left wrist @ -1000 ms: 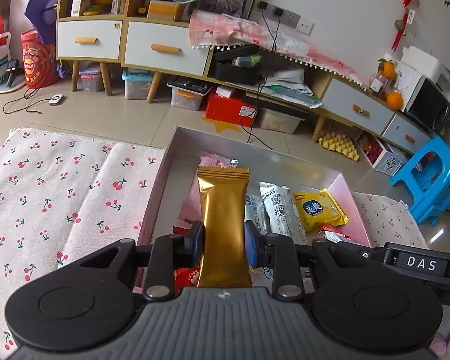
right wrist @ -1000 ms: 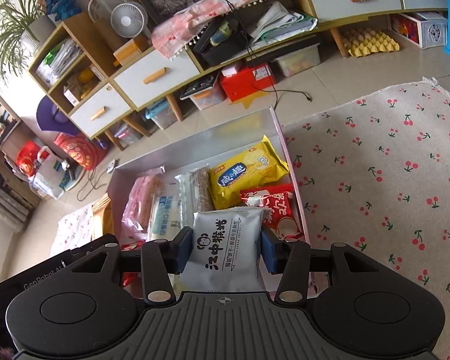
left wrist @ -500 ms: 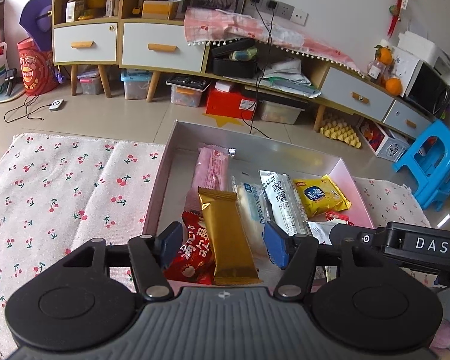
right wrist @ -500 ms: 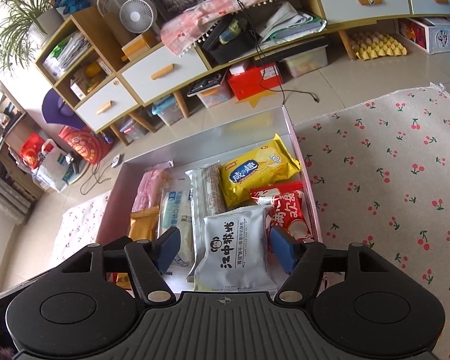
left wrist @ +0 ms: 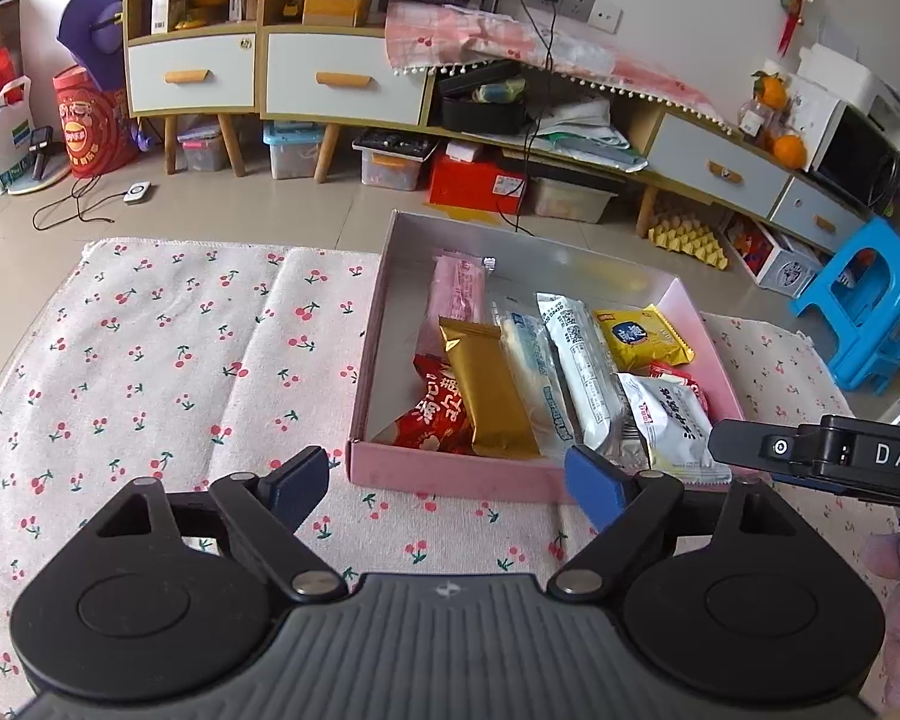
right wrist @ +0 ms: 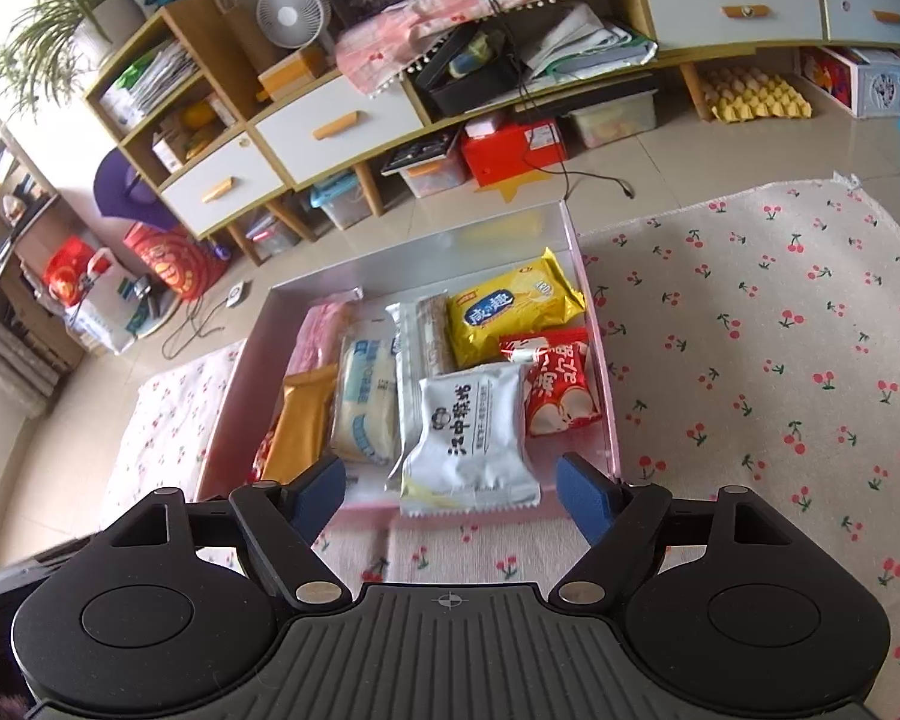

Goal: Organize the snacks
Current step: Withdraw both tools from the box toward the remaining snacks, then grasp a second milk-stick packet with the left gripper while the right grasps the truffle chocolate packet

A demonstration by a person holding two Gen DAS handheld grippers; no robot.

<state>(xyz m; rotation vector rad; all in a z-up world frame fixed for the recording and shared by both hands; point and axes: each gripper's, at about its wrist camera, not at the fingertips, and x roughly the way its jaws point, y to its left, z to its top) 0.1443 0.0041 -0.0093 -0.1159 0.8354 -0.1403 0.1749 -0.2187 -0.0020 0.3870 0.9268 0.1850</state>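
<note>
1. A cherry-print cloth (left wrist: 168, 360) covers the tabletop, and a tiled living-room floor lies past its far edge.
2. Nearest the lens, the left claw (left wrist: 447, 477) stands wide apart with nothing between its blue pads (left wrist: 594, 483); its jaws have just been opening, and they hang over the cloth just short of the box.
3. The right claw (right wrist: 450, 489) is spread just as wide and also empty, its jaws likewise just opened. The white pack (right wrist: 468, 438) lies beyond and between the pads, touched by neither.
4. The pink box (left wrist: 450, 474) sits on the cloth, holding every snack: the gold bar (left wrist: 489, 387) lies by the left wall, on top of a red pack (left wrist: 435, 414).
5. Farther in are the pale bars, a pink pack (left wrist: 459, 294) and a yellow pack (right wrist: 510, 309) toward the back wall.
6. Risk, as I judge it: the white pack's near end rides over the box's front rim, so a nudge from a claw could tip it onto the cloth.
7. The gold bar rests tilted on the red pack and could slide askew if the box is bumped.
8. Beyond the tabletop stands a low cabinet (left wrist: 342, 78) with drawers.
</note>
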